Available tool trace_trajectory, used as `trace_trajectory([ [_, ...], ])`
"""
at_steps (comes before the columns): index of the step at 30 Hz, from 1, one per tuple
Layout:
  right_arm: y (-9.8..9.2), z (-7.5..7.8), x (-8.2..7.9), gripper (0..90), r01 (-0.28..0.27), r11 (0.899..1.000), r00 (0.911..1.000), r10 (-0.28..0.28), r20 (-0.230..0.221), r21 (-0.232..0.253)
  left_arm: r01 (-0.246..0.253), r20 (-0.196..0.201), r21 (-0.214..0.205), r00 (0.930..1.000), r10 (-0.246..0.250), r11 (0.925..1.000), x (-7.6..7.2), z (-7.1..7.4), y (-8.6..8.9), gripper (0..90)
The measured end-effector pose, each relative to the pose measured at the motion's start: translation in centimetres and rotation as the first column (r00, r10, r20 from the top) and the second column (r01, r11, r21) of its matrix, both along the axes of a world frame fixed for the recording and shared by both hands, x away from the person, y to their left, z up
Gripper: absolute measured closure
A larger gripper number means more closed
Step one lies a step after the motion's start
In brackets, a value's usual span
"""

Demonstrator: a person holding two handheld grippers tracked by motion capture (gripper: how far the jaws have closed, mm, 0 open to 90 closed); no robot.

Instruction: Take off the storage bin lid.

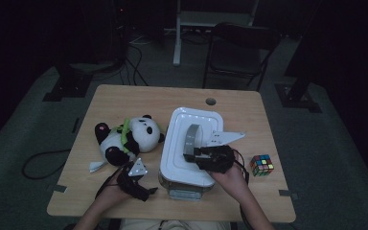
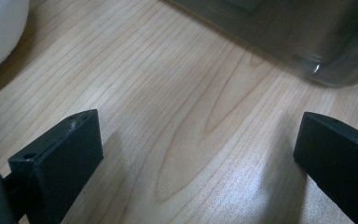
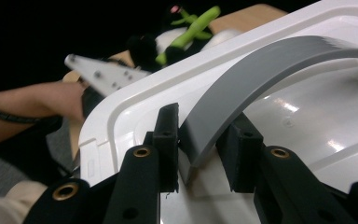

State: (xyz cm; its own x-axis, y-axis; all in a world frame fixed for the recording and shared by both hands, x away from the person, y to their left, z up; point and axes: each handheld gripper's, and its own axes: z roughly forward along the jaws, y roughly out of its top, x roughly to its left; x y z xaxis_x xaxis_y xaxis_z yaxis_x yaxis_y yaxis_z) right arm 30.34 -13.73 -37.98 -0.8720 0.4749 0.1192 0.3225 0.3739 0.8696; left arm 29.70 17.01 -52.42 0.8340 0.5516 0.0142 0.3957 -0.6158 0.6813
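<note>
The room is dark, with a grey carpeted floor [image 1: 326,158], cables trailing across it and a black chair [image 1: 237,52] standing beyond the far edge of the table. The tabletop [image 1: 124,103] is pale wood with a small round hole [image 1: 211,101] near the middle of its far edge. A clear plastic box [image 1: 184,189] with a white lid [image 1: 177,143] sits right of centre, reaching to the near edge; what is inside I cannot tell. A grey arched handle [image 1: 191,136] rises from the lid, and the right gripper [image 1: 199,155] has its jaws set narrow around the near end of that handle, one on each side and pressing on it. The left gripper [image 1: 146,191] rests low by the near edge, left of the box, its jaws wide with bare wood between them. A toy panda [image 1: 129,139] lies left of the box, and a colour cube [image 1: 261,165] sits toward the right edge.
</note>
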Motion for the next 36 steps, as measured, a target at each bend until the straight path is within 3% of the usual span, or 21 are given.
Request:
trace_trajectory([
  [10,-2.2,1.8,2.0,71.4,0.1,0.995,0.9936,-0.101,0.052,0.022,0.0,-0.002,0.0,1.0,0.0,1.0,0.0,0.0,0.0,1.7],
  [19,-5.0,3.0,5.1,72.9,0.22,0.974,0.9708,-0.224,0.085,0.061,-0.001,-0.001,-0.001,1.0,0.001,1.0,0.0,0.0,0.0,1.7],
  [27,-7.7,3.1,8.2,73.0,0.334,0.94,0.9361,-0.34,0.092,0.075,0.002,0.0,0.004,1.0,-0.002,1.0,0.0,0.0,0.0,1.7],
  [32,-9.6,2.9,10.0,73.1,0.404,0.912,0.9083,-0.409,0.088,0.066,0.001,0.002,0.002,1.0,-0.001,1.0,0.0,0.0,0.0,1.7],
  [36,-11.2,2.2,11.5,73.1,0.463,0.885,0.882,-0.466,0.07,0.057,0.0,-0.001,-0.001,1.0,0.0,1.0,0.0,0.0,0.0,1.7],
])
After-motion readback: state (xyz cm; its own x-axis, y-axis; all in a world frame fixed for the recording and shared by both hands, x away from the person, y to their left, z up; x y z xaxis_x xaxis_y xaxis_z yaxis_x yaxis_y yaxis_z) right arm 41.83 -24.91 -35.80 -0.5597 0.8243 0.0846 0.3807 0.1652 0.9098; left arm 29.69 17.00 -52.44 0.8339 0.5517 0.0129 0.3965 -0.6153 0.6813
